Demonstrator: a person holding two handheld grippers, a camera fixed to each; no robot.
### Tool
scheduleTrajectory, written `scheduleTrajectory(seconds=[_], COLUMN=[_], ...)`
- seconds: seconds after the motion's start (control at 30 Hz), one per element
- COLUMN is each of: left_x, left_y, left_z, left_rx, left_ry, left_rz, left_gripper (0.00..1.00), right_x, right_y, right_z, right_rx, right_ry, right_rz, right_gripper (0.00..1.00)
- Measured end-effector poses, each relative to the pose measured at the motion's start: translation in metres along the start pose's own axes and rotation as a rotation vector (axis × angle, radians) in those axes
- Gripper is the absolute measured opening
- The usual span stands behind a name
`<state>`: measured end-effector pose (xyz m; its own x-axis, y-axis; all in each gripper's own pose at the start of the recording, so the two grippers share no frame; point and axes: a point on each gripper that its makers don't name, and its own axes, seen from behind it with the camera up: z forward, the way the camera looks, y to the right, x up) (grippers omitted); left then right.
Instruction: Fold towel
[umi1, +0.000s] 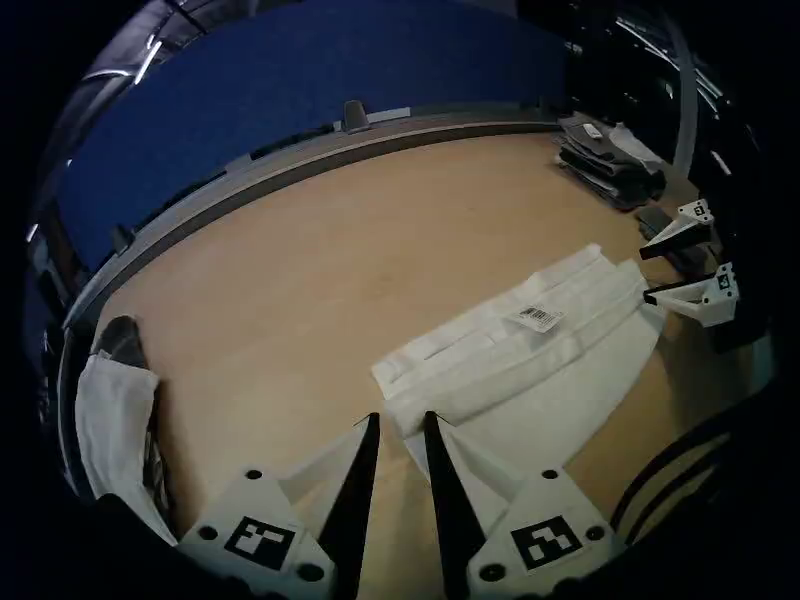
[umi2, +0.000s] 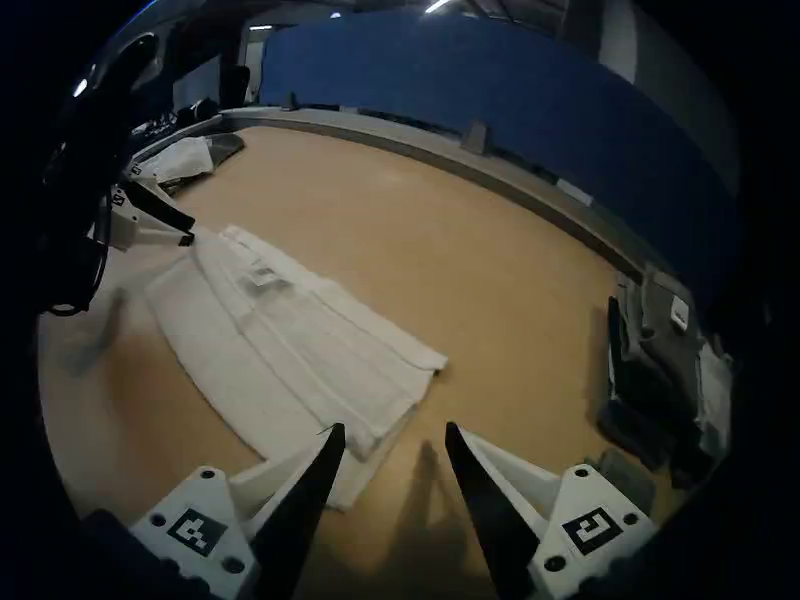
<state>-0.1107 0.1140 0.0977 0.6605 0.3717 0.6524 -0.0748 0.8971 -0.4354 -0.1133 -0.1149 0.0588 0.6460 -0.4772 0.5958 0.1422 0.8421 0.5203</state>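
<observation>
Left gripper view: left gripper (umi1: 400, 425), fingers slightly apart and empty, by one end of the white pleated towel (umi1: 520, 350) flat on a smooth wooden table (umi1: 330, 270); right gripper (umi2: 392, 440) gapes at the other.

We ride the left gripper (umi1: 402, 425), looking low along its fingers from one end of the folded white cloth towel (umi1: 520, 345). We sit close above the tan wooden tabletop (umi1: 300, 270) and face the blue fabric partition wall (umi1: 300, 90). On the right gripper (umi2: 395, 440) we look from the towel's opposite end, equally near. Both views share towel, tabletop and wall, and each catches the other gripper farther off.
</observation>
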Motion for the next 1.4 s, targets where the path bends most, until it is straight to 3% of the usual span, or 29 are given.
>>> scheduleTrajectory(seconds=[0.27, 0.47, 0.73, 1.07, 1.4], left_x=[0.001, 0.003, 0.003, 0.006, 0.019], left_y=[0.002, 0.001, -0.001, -0.010, -0.024], left_z=[0.002, 0.004, 0.007, 0.011, 0.016], left_rx=[-0.001, 0.001, 0.006, 0.032, 0.078], left_ry=[0.001, 0.002, -0.003, 0.001, 0.021], left_rz=[0.002, 0.004, -0.002, -0.007, -0.007], left_gripper=[0.32, 0.33, 0.43, 0.65, 0.66], right_x=[-0.005, 0.007, 0.020, 0.029, 0.040], right_y=[0.008, 0.019, 0.034, 0.046, 0.051], right_z=[0.002, 0.009, 0.018, 0.025, 0.028], right_rx=[-0.023, -0.049, -0.100, -0.146, -0.170], right_ry=[-0.009, 0.015, 0.024, 0.040, 0.059], right_rz=[-0.026, -0.024, -0.045, -0.026, -0.019], right_gripper=[0.77, 0.77, 0.81, 0.89, 0.95])
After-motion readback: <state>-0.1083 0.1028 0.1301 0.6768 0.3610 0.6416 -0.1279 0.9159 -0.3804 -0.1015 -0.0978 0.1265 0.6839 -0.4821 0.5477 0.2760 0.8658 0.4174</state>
